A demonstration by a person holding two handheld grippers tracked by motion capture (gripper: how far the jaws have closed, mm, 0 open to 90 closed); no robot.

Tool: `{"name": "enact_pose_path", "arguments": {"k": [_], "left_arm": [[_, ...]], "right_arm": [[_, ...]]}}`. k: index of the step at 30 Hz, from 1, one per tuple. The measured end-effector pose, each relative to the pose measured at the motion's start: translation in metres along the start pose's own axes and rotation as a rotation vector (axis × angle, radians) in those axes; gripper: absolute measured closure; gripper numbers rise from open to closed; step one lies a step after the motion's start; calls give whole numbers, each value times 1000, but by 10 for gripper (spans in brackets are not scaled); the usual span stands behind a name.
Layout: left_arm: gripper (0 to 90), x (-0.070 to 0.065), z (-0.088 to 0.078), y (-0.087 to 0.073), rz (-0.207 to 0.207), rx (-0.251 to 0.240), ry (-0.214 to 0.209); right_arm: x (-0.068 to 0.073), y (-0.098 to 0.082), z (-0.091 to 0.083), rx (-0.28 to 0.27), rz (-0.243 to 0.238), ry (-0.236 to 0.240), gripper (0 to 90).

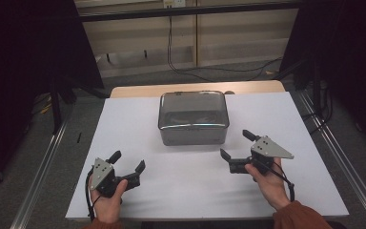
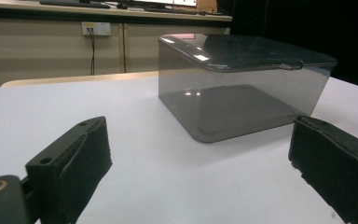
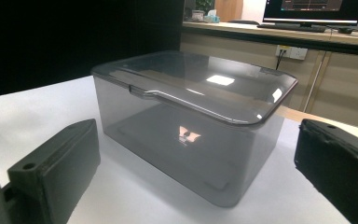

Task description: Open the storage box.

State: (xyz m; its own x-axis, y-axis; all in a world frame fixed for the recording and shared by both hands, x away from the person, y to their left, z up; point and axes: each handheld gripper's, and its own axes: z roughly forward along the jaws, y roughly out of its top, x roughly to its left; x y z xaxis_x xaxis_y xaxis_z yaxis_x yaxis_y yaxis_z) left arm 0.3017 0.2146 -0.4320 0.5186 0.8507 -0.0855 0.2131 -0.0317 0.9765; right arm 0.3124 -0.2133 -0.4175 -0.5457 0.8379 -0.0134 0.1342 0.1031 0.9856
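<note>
A smoky grey see-through plastic box (image 1: 193,117) with its lid on stands at the middle of the white table (image 1: 171,191), toward the back. It looks empty inside. My left gripper (image 1: 127,161) rests near the front left, open, nothing between its jaws, pointing toward the box (image 2: 242,88). My right gripper (image 1: 237,144) sits to the box's front right, also open and empty, its jaws aimed at the box (image 3: 191,121) from close by. Neither gripper touches the box.
The white sheet covers a wooden tabletop (image 1: 138,89) that shows along the far edge. Beyond it lie floor cables (image 1: 219,69) and a wall panel. Metal rails (image 1: 348,167) run along both sides of the table.
</note>
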Motion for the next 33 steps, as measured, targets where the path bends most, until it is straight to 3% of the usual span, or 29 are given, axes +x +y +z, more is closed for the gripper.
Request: {"name": "enact_pose_path", "arguments": {"k": [6, 12, 15, 16, 23, 30, 31, 33], "left_arm": [[52, 0, 2, 0, 2, 1, -2], [52, 2, 3, -1, -6, 8, -4], [52, 2, 3, -1, -3, 7, -5], [52, 2, 3, -1, -3, 7, -5], [52, 2, 3, -1, -1, 7, -3], [52, 2, 3, -1, -1, 7, -4], [52, 1, 3, -1, 1, 7, -5], [52, 1, 4, -1, -1, 6, -5]], "right_arm": [[2, 3, 10, -3, -1, -3, 0], [8, 8, 20, 3, -64, 6, 0], [10, 9, 23, 6, -72, 14, 0], [11, 10, 25, 6, -100, 20, 0], [14, 14, 33, 6, -135, 19, 0], [17, 16, 41, 25, -214, 5, 6], [19, 16, 44, 30, -255, -3, 9], [20, 16, 46, 36, -279, -7, 9]]}}
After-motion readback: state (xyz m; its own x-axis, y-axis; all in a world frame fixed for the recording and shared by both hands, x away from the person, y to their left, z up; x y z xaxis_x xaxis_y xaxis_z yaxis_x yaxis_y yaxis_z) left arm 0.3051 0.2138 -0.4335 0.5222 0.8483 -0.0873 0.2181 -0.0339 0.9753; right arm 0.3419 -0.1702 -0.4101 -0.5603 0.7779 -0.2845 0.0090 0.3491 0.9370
